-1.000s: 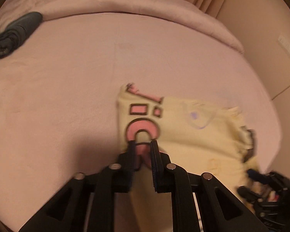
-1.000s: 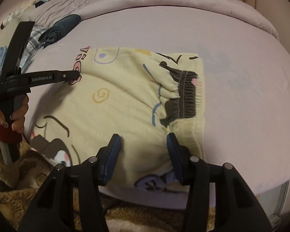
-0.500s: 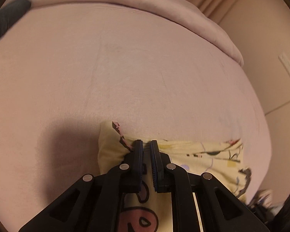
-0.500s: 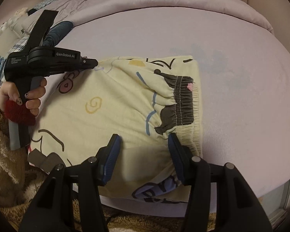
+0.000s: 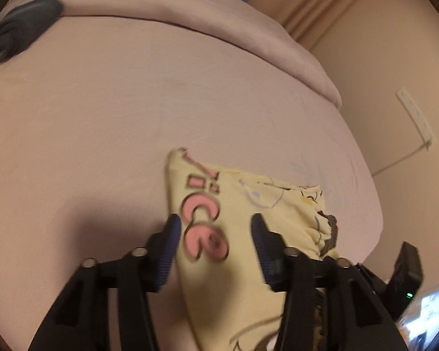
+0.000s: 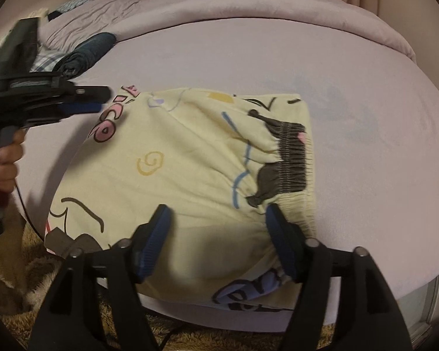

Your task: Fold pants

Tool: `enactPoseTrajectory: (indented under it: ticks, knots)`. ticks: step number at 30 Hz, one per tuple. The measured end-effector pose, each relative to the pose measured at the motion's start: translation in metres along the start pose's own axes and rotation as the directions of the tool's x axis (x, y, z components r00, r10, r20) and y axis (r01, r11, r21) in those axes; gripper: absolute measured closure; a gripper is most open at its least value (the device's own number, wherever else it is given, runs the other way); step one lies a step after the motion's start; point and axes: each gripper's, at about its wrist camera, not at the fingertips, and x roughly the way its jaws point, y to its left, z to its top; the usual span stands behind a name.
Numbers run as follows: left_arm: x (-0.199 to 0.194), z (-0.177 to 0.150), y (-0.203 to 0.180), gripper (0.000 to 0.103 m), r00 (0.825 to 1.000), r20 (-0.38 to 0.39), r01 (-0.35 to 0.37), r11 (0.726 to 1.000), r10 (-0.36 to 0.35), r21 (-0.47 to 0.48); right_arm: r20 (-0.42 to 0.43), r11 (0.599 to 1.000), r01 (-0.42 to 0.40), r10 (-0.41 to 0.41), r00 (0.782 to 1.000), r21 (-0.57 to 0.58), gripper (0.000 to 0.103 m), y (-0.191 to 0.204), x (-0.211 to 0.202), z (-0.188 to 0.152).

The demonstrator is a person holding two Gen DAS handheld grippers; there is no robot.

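The pale yellow printed pants lie folded flat on the pink bed, elastic waistband to the right. In the left wrist view the pants show a pink-lettered corner. My left gripper is open, its fingers either side of that corner, holding nothing. It also shows in the right wrist view, just left of the pants' far left corner. My right gripper is open above the near edge of the pants, empty.
Dark rolled clothes and plaid fabric lie at the bed's far left. A rolled duvet runs along the far side. A shaggy tan rug lies below the bed's near edge. A wall stands on the right.
My left gripper has opened and let go of the pants' corner, then drawn back slightly. The folded pants now lie flat. My right gripper stays open in place.
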Motion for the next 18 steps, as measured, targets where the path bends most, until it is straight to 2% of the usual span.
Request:
enactPoseTrajectory:
  ticks: [3,6,8,11,14,18]
  knots:
    - [-0.014,-0.014,0.013,0.050,1.000,0.002,-0.010,0.999,0.010,-0.035,0.000,1.000,0.010,-0.010,1.000,-0.019,0.026,0.005,0.003,0.000]
    - [-0.024,-0.034,0.021,0.050,0.997,0.013,-0.071,0.997,0.072,-0.040,0.004,1.000,0.001,-0.001,1.000,-0.010,0.020,0.006,0.004,-0.001]
    - [-0.023,-0.044,0.022,0.050,0.996,-0.004,-0.084,0.996,0.084,-0.035,0.005,1.000,0.008,-0.008,1.000,-0.016,0.016,0.008,0.005,0.000]
    - [-0.010,-0.052,0.018,0.050,0.996,-0.039,-0.083,0.996,0.081,-0.039,0.007,0.999,0.026,-0.025,1.000,-0.039,0.012,0.013,0.008,-0.002]
    - [-0.015,-0.064,0.019,0.050,0.997,-0.045,-0.072,0.997,0.070,-0.028,0.017,0.999,0.023,-0.022,1.000,-0.040,0.008,0.014,0.010,-0.002]
    - [-0.008,-0.069,0.015,0.050,0.996,-0.063,-0.062,0.998,0.061,-0.022,0.024,0.999,0.014,-0.013,1.000,-0.034,0.007,0.013,0.011,-0.002]
